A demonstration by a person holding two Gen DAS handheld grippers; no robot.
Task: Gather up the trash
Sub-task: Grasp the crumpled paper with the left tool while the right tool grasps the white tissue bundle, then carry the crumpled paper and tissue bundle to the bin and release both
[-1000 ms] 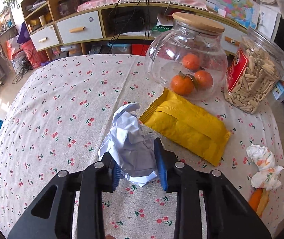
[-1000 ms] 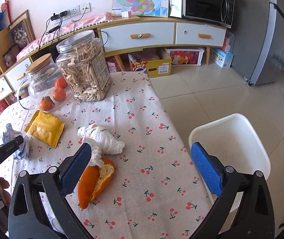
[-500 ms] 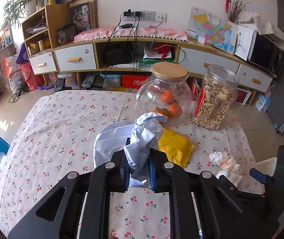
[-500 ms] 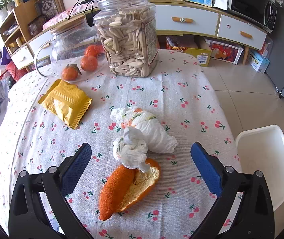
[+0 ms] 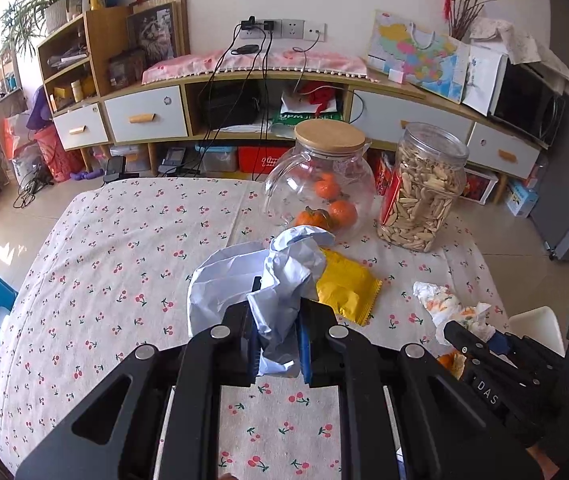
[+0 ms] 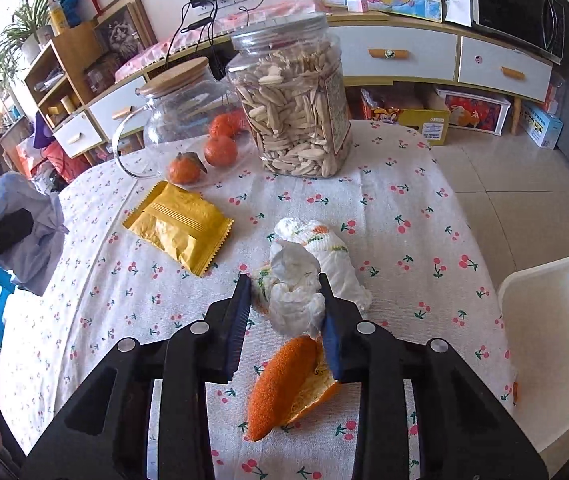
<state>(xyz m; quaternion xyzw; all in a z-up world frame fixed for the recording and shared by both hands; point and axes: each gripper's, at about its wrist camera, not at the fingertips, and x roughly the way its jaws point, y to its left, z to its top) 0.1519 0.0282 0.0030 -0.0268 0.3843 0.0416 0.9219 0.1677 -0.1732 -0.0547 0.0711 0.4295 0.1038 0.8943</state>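
Crumpled pale-blue paper (image 5: pixel 280 300) fills the gap between the blue pads of the left gripper (image 5: pixel 278 344), which pinches it above the cherry-print tablecloth (image 5: pixel 124 264), hiding part of the yellow foil snack packet (image 5: pixel 346 284) behind. Low over the cloth, the right gripper (image 6: pixel 286 320) has its pads narrowed around the wadded white tissue (image 6: pixel 296 300); whether both press it is hard to judge. Beneath, the orange peel (image 6: pixel 280 384) is partly covered, beside the white plastic bin (image 6: pixel 552 344).

Left tongs (image 5: pixel 278 344) pinch crumpled bluish paper (image 5: pixel 268 280) above the cherry-print tablecloth (image 5: pixel 124 264), yellow packet (image 5: pixel 346 284) behind
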